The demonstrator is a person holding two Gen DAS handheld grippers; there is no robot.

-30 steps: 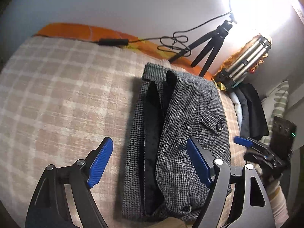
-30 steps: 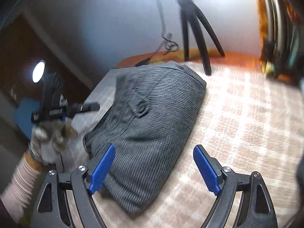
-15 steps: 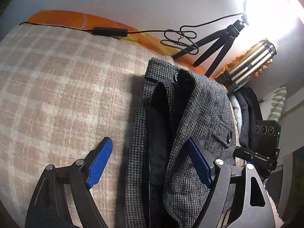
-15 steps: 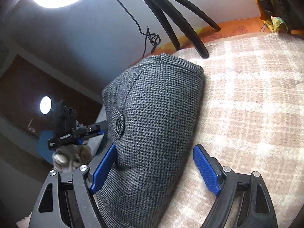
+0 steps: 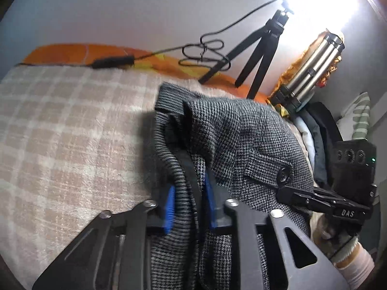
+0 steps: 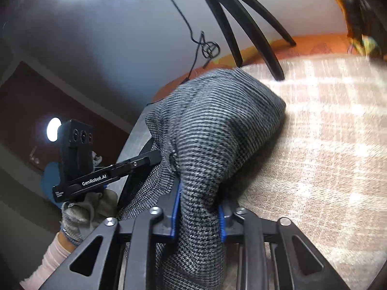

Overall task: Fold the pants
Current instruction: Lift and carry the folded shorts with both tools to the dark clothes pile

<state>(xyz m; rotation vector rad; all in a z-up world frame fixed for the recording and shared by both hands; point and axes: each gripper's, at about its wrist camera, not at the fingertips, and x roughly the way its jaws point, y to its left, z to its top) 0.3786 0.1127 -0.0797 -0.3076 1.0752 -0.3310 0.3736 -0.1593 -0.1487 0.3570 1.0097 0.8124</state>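
Observation:
The grey houndstooth pants [image 5: 241, 140] lie folded on a beige checked blanket [image 5: 72, 130]; they also show in the right wrist view [image 6: 217, 130]. My left gripper [image 5: 189, 207] is shut on the pants' left edge, with grey cloth and black lining pinched between the blue pads [image 5: 170, 207]. My right gripper [image 6: 198, 215] is shut on a bunched fold at the pants' right side. A buttoned pocket flap [image 5: 268, 171] faces up. The right gripper's body [image 5: 338, 193] shows in the left wrist view, and the left gripper's body [image 6: 101, 176] in the right wrist view.
A black tripod [image 5: 261, 48] with a cable [image 5: 205, 50] stands on the orange bedding [image 5: 72, 50] at the back. A folded metal tripod [image 5: 314, 65] leans at the far right. Stacked dark and striped clothes [image 5: 321, 135] lie right of the pants.
Both grippers moved in onto the pants and closed from wide open. The cloth now bunches and lifts between each pair of pads.

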